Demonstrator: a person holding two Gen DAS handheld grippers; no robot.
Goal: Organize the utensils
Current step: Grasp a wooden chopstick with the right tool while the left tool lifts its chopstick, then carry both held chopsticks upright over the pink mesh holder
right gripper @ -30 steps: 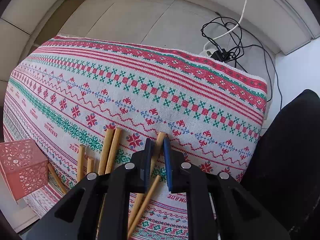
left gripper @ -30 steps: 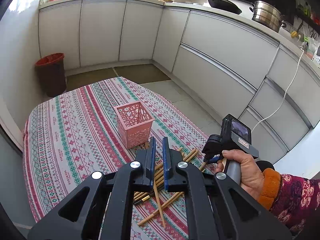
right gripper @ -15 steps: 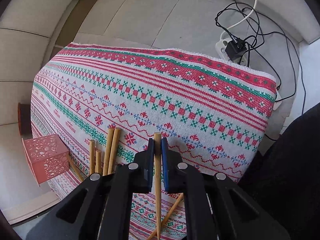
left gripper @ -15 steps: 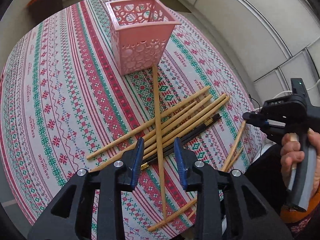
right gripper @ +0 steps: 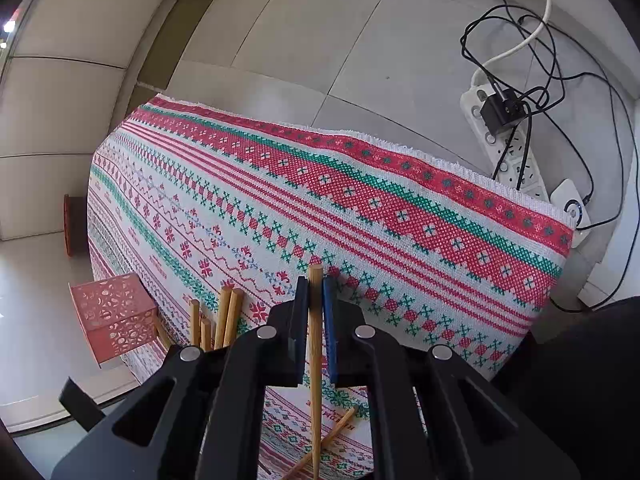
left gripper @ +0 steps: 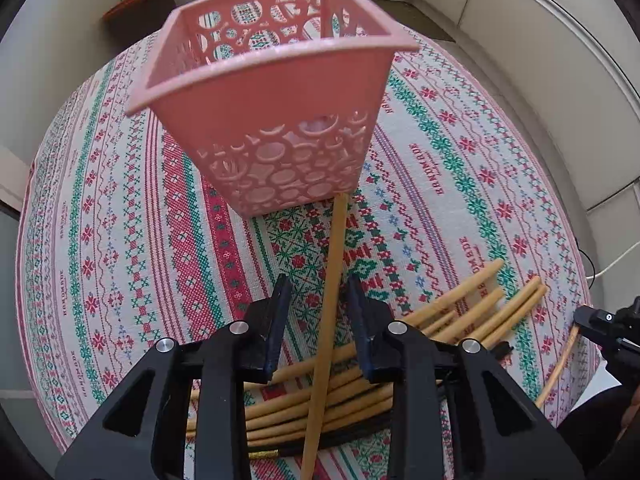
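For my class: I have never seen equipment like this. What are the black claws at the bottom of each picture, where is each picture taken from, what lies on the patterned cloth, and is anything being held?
There is no robot here. A person holds a hand-held two-finger gripper in each hand, and a wide-angle camera on each looks forward along its fingers.

In the left-hand view, the left gripper points down at a table covered by a tablecloth. Its jaws have just been moving and stand apart around a single chopstick without squeezing it. That stick reaches to the foot of a pink basket. More chopsticks lie in a loose pile, one pair black.

In the right-hand view, the right gripper is shut on a wooden chopstick. A power strip lies on the floor beyond.
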